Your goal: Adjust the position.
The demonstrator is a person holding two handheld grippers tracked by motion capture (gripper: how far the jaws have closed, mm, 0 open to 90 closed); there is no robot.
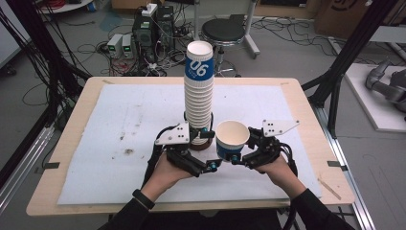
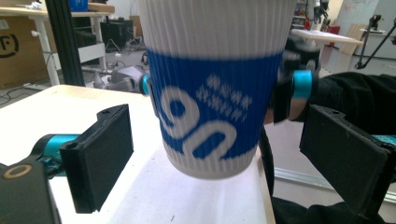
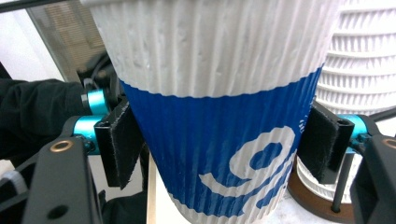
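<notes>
Here the cup (image 3: 219, 116) is clamped between the right gripper (image 1: 239, 154) jaws, while the left gripper (image 1: 203, 153) jaws stand wide, touching nothing. The cup should be kept upright (squeezed no harder) and carried clear of the stack (image 1: 198, 96).

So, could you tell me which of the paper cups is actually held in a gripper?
The single cup apart from the tall stack, to its right: the right gripper clamps its blue band, open mouth up. The stacked cups sit nested, mouths down.
</notes>
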